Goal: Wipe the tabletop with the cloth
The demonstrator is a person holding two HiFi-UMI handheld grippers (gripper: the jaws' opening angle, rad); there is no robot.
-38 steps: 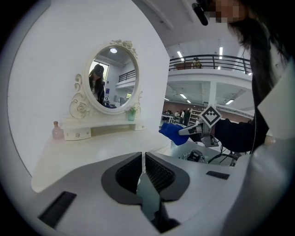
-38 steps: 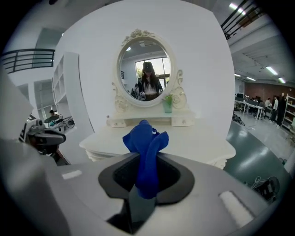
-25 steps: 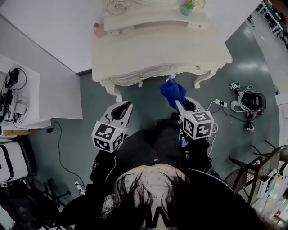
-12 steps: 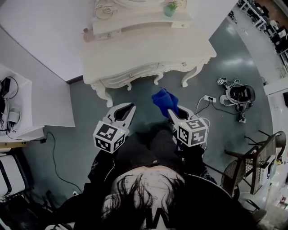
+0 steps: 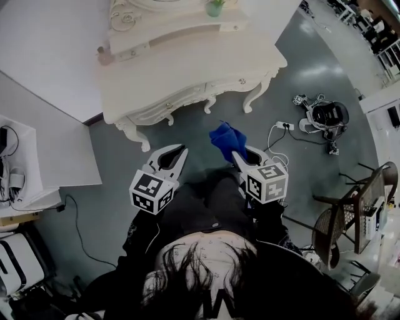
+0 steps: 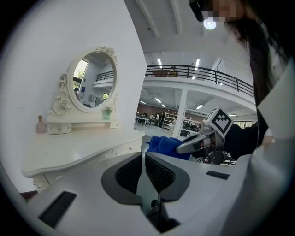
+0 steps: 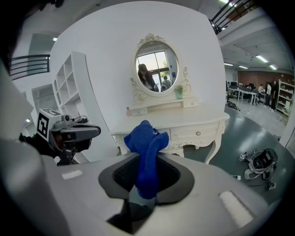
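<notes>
A white dressing table (image 5: 187, 69) stands ahead of me, with its tabletop bare in the middle. My right gripper (image 5: 236, 154) is shut on a blue cloth (image 5: 226, 139), which bunches up above the jaws (image 7: 146, 143) in the right gripper view. Cloth and gripper hang in the air over the grey floor, short of the table's front edge. My left gripper (image 5: 181, 149) is beside it at the same height, shut with nothing in it, its pads meeting in a thin line (image 6: 144, 154). The left gripper view also shows the cloth (image 6: 163, 145) and the tabletop (image 6: 69, 150).
An oval mirror (image 7: 156, 67), a small potted plant (image 5: 214, 7) and a pink bottle (image 5: 103, 57) stand along the table's back shelf. A white shelf unit (image 5: 25, 162) is at the left. A power strip with cables (image 5: 281, 127) lies on the floor at the right, near a chair (image 5: 350, 219).
In the head view the table and floor have slid left and up. Both grippers have stayed level side by side, the right one still holding the cloth.
</notes>
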